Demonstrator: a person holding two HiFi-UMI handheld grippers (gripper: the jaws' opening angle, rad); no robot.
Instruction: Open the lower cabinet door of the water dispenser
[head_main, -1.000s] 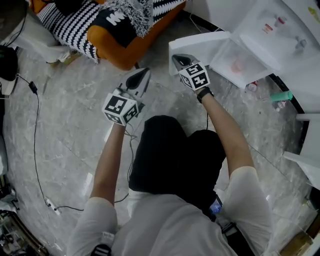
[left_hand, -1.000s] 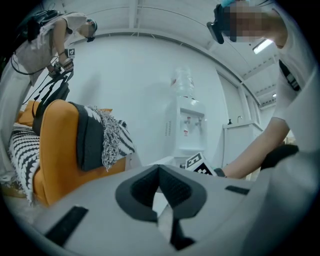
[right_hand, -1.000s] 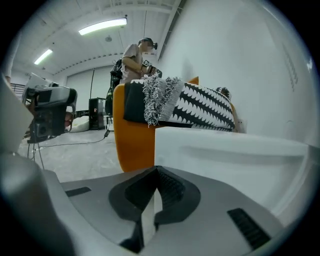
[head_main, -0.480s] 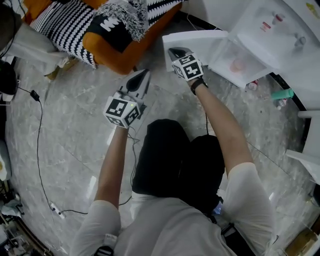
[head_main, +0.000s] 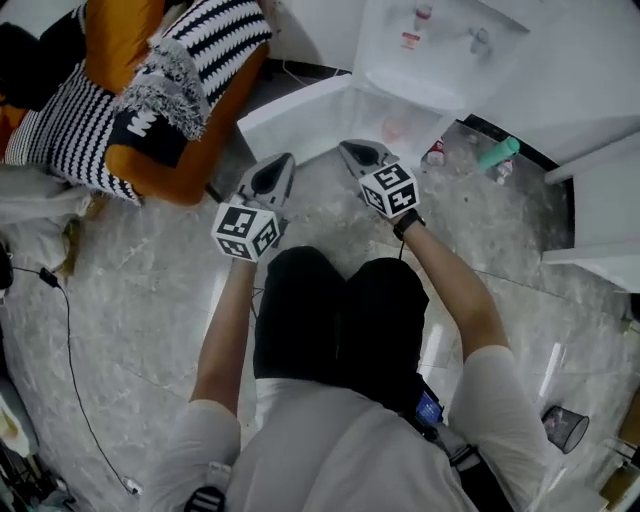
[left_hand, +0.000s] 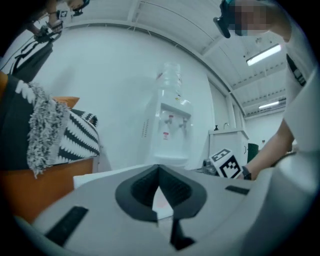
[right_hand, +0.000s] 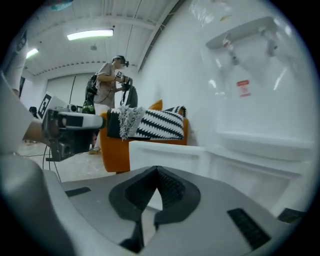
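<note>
Right gripper (head_main: 350, 150) and left gripper (head_main: 282, 162) are both clenched and empty, near the water dispenser's (head_main: 440, 45) open lower door (head_main: 300, 112).

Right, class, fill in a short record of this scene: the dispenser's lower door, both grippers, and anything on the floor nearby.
water dispenser: white, against the wall
lower cabinet door: swung open, towards the orange seat
left gripper: shut, empty
right gripper: shut, empty, pointing towards the open cabinet
floor: green bottle lying beside the dispenser
</note>
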